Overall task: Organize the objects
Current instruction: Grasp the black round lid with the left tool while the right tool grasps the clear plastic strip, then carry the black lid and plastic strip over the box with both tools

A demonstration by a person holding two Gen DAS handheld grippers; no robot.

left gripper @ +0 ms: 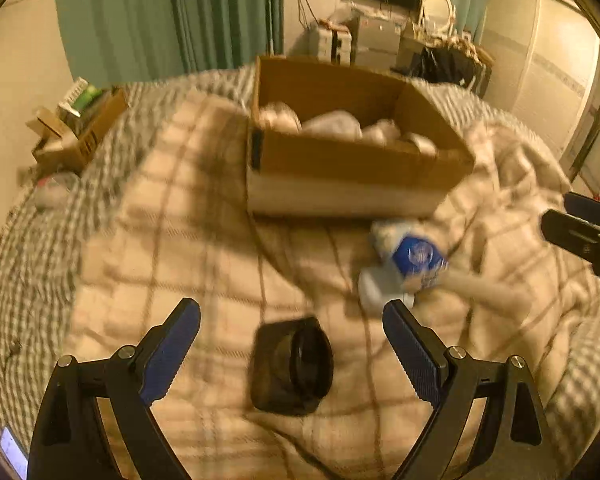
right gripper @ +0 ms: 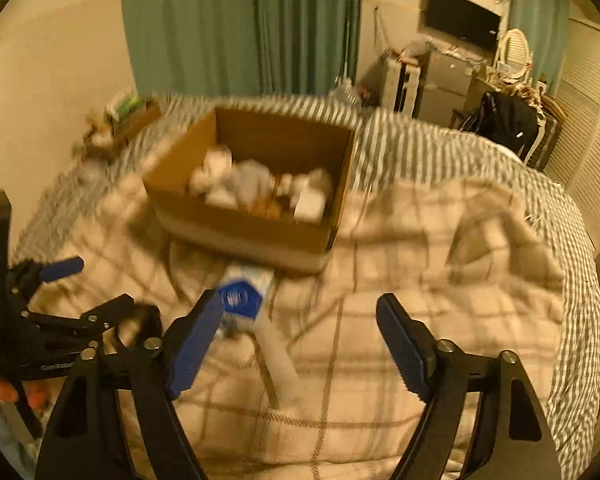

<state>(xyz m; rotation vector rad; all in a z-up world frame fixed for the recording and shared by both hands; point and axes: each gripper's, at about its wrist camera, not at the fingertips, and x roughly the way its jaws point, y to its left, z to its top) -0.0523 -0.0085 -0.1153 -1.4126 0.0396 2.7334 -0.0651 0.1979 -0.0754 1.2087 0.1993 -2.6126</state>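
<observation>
Left wrist view: left gripper (left gripper: 291,316) gapes wide above a black pouch (left gripper: 291,368); bare blanket (left gripper: 172,240) stretches ahead to the cardboard box (left gripper: 356,160). Right gripper (right gripper: 300,316) gapes wide; blue-labelled bottle (right gripper: 242,298) lies beside its left finger, label unreadable.

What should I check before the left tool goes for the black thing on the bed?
1. Left tool open, holding nothing: ok.
2. Black object lies between the two fingers' lines, on the plaid blanket: ok.
3. What the black object is, and the best grip axis: cannot tell, blurred.
4. Right tool open, empty, off to the side of the left one: ok.
5. Blue-and-white package apart from the black object: ok.
6. Cardboard box open on top, partly filled, room left: ok.
</observation>
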